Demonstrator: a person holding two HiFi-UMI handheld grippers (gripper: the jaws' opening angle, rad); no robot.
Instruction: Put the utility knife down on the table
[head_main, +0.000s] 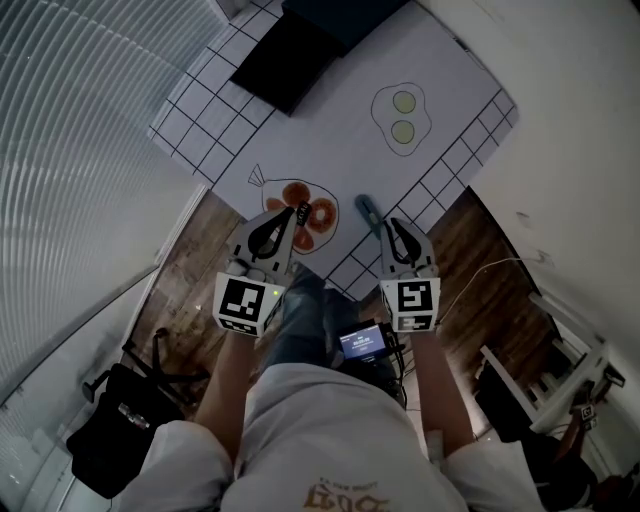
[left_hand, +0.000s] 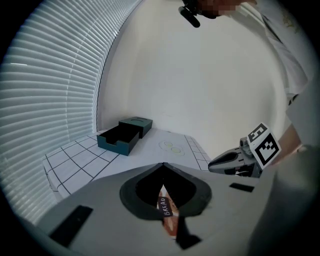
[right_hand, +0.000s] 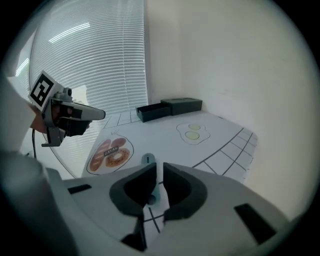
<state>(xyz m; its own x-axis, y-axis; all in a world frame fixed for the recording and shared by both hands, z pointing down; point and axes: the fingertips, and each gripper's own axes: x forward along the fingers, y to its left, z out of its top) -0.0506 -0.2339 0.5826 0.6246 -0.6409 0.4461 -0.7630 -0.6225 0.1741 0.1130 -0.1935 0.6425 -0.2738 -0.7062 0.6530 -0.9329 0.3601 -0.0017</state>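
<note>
Utility knife (head_main: 367, 211) lies flat on the table (head_main: 330, 110), on the white gridded mat near its front edge, between the bread drawing (head_main: 312, 215) and the right gripper (head_main: 391, 224). Right gripper hovers just above and behind the knife, its jaws only a narrow slit apart, gripping nothing; the knife shows through the gap below. Left gripper (head_main: 300, 213) hangs over the bread drawing, jaw tips together, empty. Fried egg drawing (head_main: 402, 115) is further back, and a dark open box (head_main: 290, 50) at the far end.
</note>
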